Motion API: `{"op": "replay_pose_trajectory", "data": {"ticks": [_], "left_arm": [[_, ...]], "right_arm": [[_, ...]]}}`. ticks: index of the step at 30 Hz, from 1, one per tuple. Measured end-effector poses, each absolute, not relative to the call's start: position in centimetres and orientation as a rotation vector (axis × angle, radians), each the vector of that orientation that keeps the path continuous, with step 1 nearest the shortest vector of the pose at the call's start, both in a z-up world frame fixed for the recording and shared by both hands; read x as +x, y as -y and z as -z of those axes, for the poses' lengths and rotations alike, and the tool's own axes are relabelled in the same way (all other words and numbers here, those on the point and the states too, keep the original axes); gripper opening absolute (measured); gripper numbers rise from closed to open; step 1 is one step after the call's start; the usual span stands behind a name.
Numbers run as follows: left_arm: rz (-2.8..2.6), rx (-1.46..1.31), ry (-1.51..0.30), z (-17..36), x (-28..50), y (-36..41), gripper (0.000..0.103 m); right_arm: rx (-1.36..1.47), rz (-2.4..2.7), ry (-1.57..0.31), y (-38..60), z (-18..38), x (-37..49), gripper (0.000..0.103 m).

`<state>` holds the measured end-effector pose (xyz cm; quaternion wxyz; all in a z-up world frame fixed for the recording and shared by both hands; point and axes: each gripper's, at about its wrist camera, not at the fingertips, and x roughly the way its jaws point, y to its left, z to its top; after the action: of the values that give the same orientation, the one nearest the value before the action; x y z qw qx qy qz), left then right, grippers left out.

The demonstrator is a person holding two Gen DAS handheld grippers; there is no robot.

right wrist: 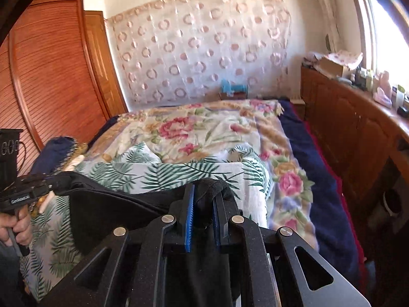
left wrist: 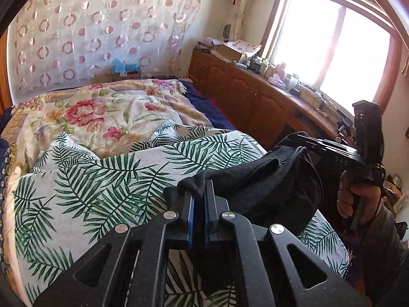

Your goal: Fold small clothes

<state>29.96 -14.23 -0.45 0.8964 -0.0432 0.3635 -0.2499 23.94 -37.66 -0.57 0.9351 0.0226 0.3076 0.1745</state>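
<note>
Black garment [left wrist: 258,179] hangs stretched in lower-centre frame above the palm-print sheet [left wrist: 102,184], left gripper [left wrist: 199,192] and right gripper [right wrist: 204,199] each clamped on an edge. Step: lifted, spreading. Next probably lay flat, then fold.

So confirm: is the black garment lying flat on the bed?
No, the black garment hangs lifted between the left gripper and right gripper.
</note>
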Motion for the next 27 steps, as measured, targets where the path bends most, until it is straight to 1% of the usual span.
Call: {"op": "replay_pose_trajectory", "data": {"ticks": [1, 2, 3, 4, 5, 6, 7, 8, 13, 21, 22, 23, 24, 27], "left_arm": [[0.517, -0.078, -0.751, 0.4, 30.0, 14.3, 0.016], [0.513, -0.061, -0.737, 0.3, 30.0, 14.3, 0.028], [0.505, -0.048, -0.717, 0.1, 29.9, 14.3, 0.046], [0.503, -0.046, -0.702, 0.0, 29.9, 14.1, 0.049], [0.504, -0.051, -0.690, -0.2, 29.9, 13.8, 0.056], [0.509, -0.059, -0.688, -0.3, 29.9, 13.6, 0.066], [0.516, -0.063, -0.690, -0.3, 30.0, 13.5, 0.070], [0.519, -0.060, -0.693, -0.2, 29.9, 13.5, 0.072], [0.528, -0.017, -0.734, 1.1, 29.4, 14.1, 0.072], [0.527, 0.008, -0.819, 3.8, 29.6, 15.7, 0.072], [0.526, 0.011, -0.824, 4.1, 29.6, 15.8, 0.072], [0.525, 0.013, -0.829, 4.2, 29.6, 15.8, 0.072], [0.524, 0.015, -0.836, 4.4, 29.7, 15.9, 0.072], [0.516, 0.023, -0.842, 4.7, 30.0, 16.0, 0.072]], "right_arm": [[0.042, -0.349, -0.638, 37.7, 0.7, 24.5, 0.013], [0.038, -0.338, -0.647, 37.6, 1.0, 25.1, 0.014], [0.033, -0.331, -0.650, 37.5, 1.0, 25.4, 0.016], [0.028, -0.324, -0.650, 37.3, 0.7, 25.9, 0.021], [0.020, -0.316, -0.649, 37.3, 0.4, 26.0, 0.026], [0.010, -0.299, -0.644, 37.0, 0.1, 26.0, 0.040], [-0.001, -0.270, -0.638, 36.8, -0.3, 26.3, 0.050], [-0.004, -0.256, -0.632, 36.8, -0.6, 26.2, 0.050], [0.003, -0.293, -0.631, 36.4, -0.9, 24.5, 0.050], [-0.058, -0.325, -0.773, 35.0, 1.5, 24.0, 0.050], [-0.052, -0.333, -0.785, 34.9, 1.7, 24.4, 0.045], [-0.045, -0.357, -0.789, 34.8, 1.8, 24.5, 0.033], [-0.039, -0.393, -0.794, 34.6, 1.8, 24.8, 0.013], [-0.106, -0.404, -0.744, 33.4, 1.5, 24.7, 0.010]]}}
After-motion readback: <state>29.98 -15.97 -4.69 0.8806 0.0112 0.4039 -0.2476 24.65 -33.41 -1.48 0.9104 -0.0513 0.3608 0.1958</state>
